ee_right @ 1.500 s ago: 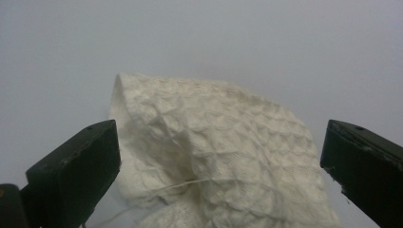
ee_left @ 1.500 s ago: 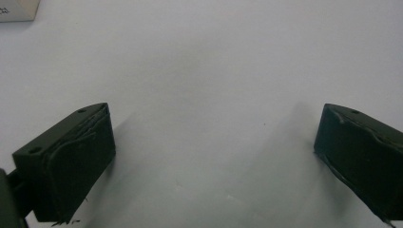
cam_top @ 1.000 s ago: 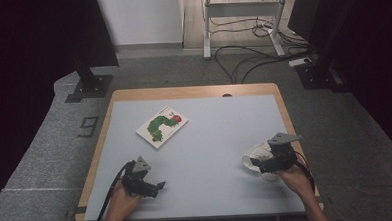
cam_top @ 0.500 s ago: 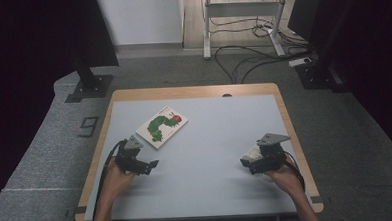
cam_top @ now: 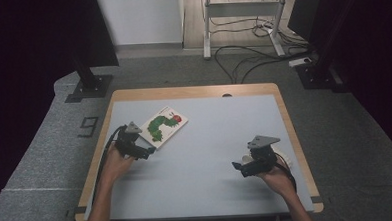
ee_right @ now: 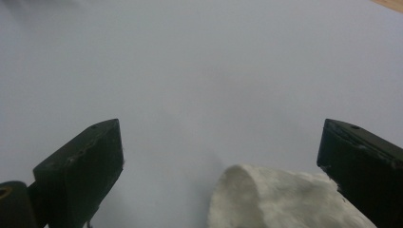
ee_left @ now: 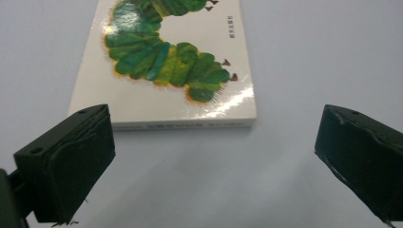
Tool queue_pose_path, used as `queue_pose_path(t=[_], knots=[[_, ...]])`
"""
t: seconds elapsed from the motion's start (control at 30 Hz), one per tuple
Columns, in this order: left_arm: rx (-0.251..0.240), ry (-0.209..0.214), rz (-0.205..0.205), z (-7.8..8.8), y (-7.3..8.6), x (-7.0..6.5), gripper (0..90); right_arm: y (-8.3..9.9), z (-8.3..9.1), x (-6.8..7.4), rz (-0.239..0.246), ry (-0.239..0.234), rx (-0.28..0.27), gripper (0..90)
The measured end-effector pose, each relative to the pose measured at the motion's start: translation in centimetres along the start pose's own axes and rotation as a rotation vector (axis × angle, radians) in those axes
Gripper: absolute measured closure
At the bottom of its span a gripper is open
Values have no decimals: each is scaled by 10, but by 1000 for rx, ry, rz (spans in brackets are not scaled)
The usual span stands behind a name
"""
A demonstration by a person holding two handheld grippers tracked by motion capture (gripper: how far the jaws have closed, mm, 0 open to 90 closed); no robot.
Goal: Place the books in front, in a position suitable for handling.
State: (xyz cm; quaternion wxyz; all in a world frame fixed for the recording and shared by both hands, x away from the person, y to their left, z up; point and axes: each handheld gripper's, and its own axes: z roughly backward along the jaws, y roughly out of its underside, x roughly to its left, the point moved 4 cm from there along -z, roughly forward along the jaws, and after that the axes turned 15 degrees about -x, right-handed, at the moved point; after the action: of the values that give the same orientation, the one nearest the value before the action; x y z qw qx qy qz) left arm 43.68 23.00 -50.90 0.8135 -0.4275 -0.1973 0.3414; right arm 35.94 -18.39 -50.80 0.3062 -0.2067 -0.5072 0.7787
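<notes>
Pale blue tabletop (cam_top: 210, 140), and we're lining up our wide-open left gripper (ee_left: 214, 156) on the caterpillar book (ee_left: 166, 71) lying flat just ahead; right gripper (ee_right: 218, 156) gapes over something white (ee_right: 280, 199).

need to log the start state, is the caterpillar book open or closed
Closed. The book lies flat on the table, front cover up, with no pages spread; the open left gripper sits just short of its near edge.

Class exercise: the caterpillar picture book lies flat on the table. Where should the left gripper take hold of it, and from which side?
Probably the near short edge of the book, approached low from the person's side. It lies flat and thin, and the open left gripper already faces that edge, one jaw beyond each corner.
</notes>
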Motion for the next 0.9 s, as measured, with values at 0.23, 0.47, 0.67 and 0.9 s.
queue_pose_path(t=[0.23,0.47,0.67,0.9], knots=[[20,-16,-8,-10,-3,18,0,-1,-4,7,17,-12,-2,16],[37,-8,7,-24,2,33,0,0,-9,14,26,-31,3,20],[11,-8,43,-33,4,46,0,2,-12,17,32,-41,11,23],[1,19,100,-41,16,59,0,5,-15,21,37,-55,18,27]])
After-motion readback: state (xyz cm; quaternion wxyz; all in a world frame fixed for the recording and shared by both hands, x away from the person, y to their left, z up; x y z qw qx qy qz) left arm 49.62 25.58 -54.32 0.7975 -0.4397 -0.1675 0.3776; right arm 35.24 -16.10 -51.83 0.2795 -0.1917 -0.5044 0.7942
